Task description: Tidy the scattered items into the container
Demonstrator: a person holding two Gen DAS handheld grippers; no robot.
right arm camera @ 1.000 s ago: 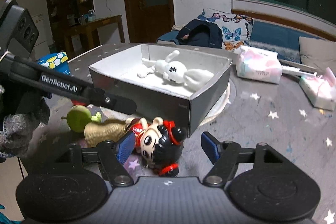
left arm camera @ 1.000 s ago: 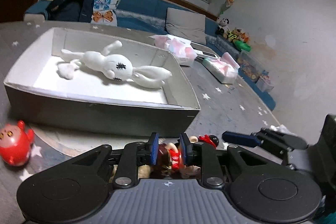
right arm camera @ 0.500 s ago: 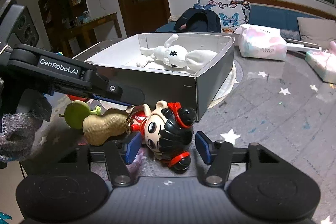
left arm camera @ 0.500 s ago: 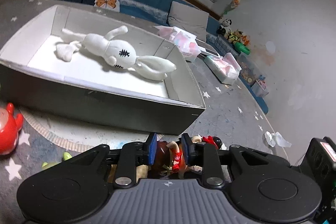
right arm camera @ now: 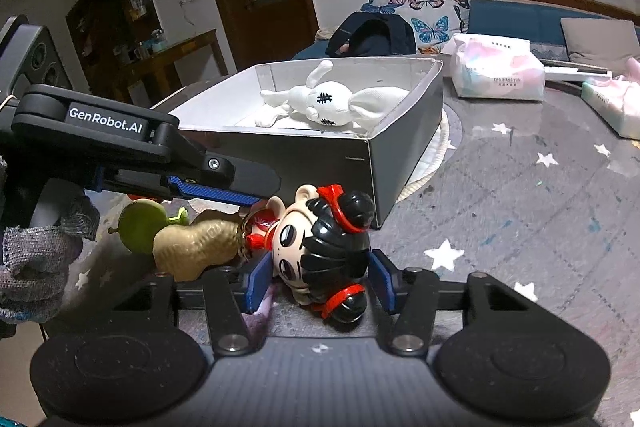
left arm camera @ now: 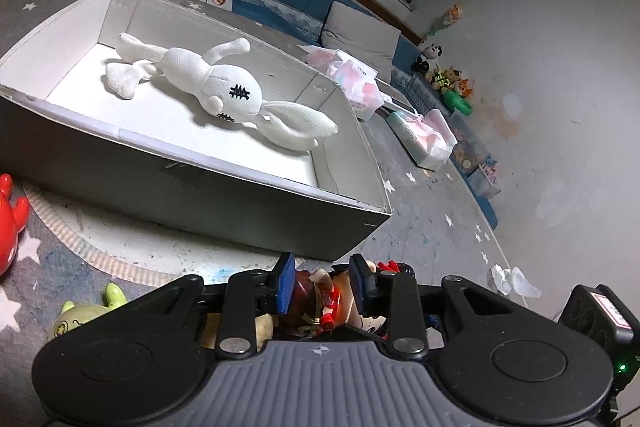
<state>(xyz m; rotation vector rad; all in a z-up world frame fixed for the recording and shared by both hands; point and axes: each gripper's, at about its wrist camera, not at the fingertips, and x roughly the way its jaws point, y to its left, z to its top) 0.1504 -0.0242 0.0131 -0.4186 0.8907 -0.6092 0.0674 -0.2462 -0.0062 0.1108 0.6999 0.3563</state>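
A grey box (left arm camera: 200, 187) (right arm camera: 304, 151) holds a white plush rabbit (left arm camera: 216, 87) (right arm camera: 332, 103). My left gripper (left arm camera: 322, 281) is shut on the body of a doll figure (left arm camera: 320, 293) just in front of the box's near corner. The doll's black-haired head with red bands (right arm camera: 324, 247) lies between the fingers of my right gripper (right arm camera: 320, 277), which stands open around it. The left gripper's blue finger (right arm camera: 212, 189) reaches the doll's body from the left. A tan peanut toy (right arm camera: 196, 243) lies against the doll.
A green round toy (right arm camera: 140, 225) (left arm camera: 86, 311) lies left of the peanut. A red toy (left arm camera: 8, 223) sits at the left edge. Two tissue packs (right arm camera: 496, 71) (left arm camera: 424, 139) and crumpled paper (left arm camera: 512, 279) lie on the star-patterned table. A round mat (left arm camera: 132, 247) lies under the box.
My right gripper has moved in around the doll's head and narrowed its fingers. The left gripper has stayed shut on the doll's body, and its view has drawn closer to the box.
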